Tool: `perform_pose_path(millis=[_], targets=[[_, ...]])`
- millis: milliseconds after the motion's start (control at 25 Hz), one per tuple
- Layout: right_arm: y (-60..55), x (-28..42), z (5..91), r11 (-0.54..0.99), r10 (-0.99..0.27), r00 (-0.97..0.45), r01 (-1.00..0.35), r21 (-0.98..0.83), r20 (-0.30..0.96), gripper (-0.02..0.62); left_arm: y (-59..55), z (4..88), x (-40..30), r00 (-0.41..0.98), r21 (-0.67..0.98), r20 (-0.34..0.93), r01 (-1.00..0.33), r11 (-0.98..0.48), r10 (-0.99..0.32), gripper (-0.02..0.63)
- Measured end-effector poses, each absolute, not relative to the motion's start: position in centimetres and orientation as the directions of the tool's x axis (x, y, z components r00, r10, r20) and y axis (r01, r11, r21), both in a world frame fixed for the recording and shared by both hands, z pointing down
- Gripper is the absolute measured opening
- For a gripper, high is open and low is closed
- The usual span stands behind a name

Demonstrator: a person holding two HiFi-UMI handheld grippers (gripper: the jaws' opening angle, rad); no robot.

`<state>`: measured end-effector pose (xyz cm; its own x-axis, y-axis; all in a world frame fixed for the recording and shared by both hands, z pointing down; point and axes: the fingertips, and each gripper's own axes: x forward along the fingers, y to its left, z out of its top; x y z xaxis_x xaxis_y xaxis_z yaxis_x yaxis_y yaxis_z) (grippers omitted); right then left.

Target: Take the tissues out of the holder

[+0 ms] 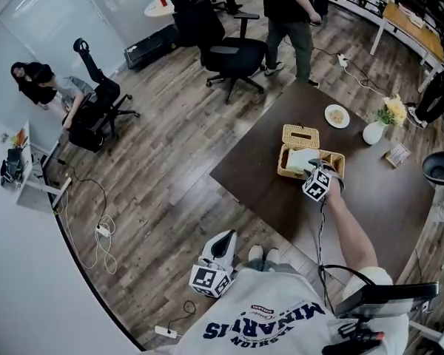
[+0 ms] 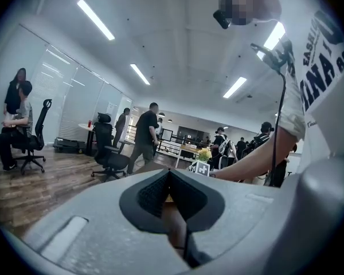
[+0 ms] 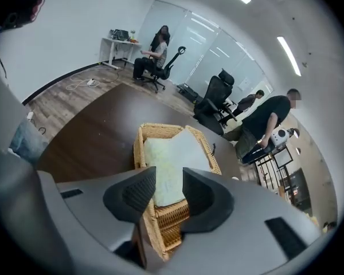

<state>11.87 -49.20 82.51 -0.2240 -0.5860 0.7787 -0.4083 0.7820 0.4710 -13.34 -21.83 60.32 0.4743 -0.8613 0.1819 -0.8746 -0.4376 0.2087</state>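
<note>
A wicker tissue holder (image 1: pixel 283 170) stands on the dark brown table (image 1: pixel 259 176), with its woven lid (image 1: pixel 300 135) lying just beyond it. A pale tissue pack (image 1: pixel 300 160) lies in the open holder. In the right gripper view the tissue pack (image 3: pixel 172 159) fills the holder (image 3: pixel 139 148) and its near end shows between the jaws. My right gripper (image 1: pixel 313 170) hovers over the holder's near end, and the right gripper (image 3: pixel 168 191) is open, its pads apart. My left gripper (image 1: pixel 227 239) hangs low beside my body, off the table. The left gripper (image 2: pixel 169 176) is shut and holds nothing.
A small plate (image 1: pixel 337 115), a white vase with flowers (image 1: pixel 374 132) and a small card (image 1: pixel 397 154) sit at the table's far right. A black office chair (image 1: pixel 233 50) and a standing person (image 1: pixel 288 13) are beyond the table's far corner. Cables lie on the wooden floor at left.
</note>
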Motion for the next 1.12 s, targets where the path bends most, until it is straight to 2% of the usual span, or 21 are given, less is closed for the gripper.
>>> perform_pose_path(millis=[200, 560, 840, 920, 1120], targets=[[-51.3, 11.4, 85.3, 0.831, -0.524, -0.155, -0.307, 0.464, 0.837, 0.186, -21.6, 60.4, -15.5, 0.427, 0.210, 0.208, -0.898, -0.387, -0.880, 0.005], [-53.6, 11.4, 89.0, 0.887, -0.416, -0.115, -0.268, 0.376, 0.902, 0.184, -21.6, 60.7, -17.5, 0.353, 0.204, 0.228, -0.929, -0.310, -0.907, 0.005], [-53.3, 11.1, 90.5, 0.928, -0.294, -0.077, -0.262, 0.265, 0.953, 0.108, -21.4, 61.4, -18.6, 0.318, 0.211, 0.241, -0.939, -0.271, -0.917, 0.005], [-53.3, 11.1, 90.6, 0.929, -0.304, -0.045, -0.236, 0.286, 0.951, 0.062, -21.6, 61.4, -18.8, 0.315, 0.212, 0.241, -0.940, -0.267, -0.918, 0.004], [-53.4, 11.2, 90.4, 0.917, -0.324, -0.031, -0.254, 0.306, 0.946, 0.052, -22.0, 61.4, -19.0, 0.320, 0.212, 0.236, -0.938, -0.273, -0.918, 0.005]])
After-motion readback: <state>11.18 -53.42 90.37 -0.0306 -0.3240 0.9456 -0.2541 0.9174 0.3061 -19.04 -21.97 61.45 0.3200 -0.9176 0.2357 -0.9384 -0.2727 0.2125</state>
